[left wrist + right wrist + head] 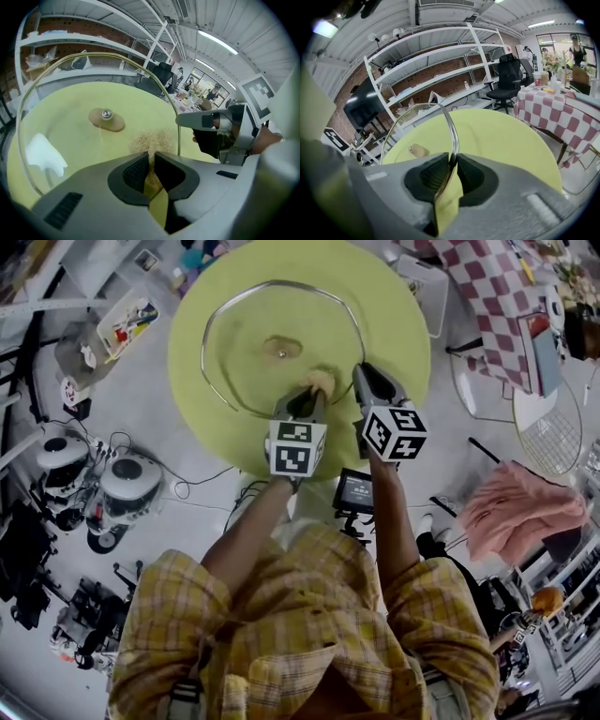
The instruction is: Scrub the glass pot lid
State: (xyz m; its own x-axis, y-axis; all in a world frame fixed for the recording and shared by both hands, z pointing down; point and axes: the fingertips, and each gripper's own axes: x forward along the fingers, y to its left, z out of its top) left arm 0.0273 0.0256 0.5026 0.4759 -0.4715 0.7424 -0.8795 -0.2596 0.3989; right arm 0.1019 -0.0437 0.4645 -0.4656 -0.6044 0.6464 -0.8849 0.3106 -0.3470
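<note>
The glass pot lid (246, 352) with its metal rim hangs over the round yellow-green table (394, 315), the screw side of its knob (279, 349) turned towards me. My right gripper (360, 374) is shut on the rim's near right edge; in the right gripper view the rim (449, 123) runs straight into the closed right gripper (452, 164). My left gripper (315, 397) is shut on a tan fibrous scrubber (321, 382). In the left gripper view the scrubber (151, 141) sticks out of the left gripper (151, 161) and lies against the glass, below and right of the knob (107, 118).
A red-checked table (487, 296) stands at the upper right, with a wire chair (553, 432) and a pink cloth (520, 507) below it. Round white machines (127, 484) and cables sit on the floor at the left. A small screen (356, 491) lies under the table's near edge.
</note>
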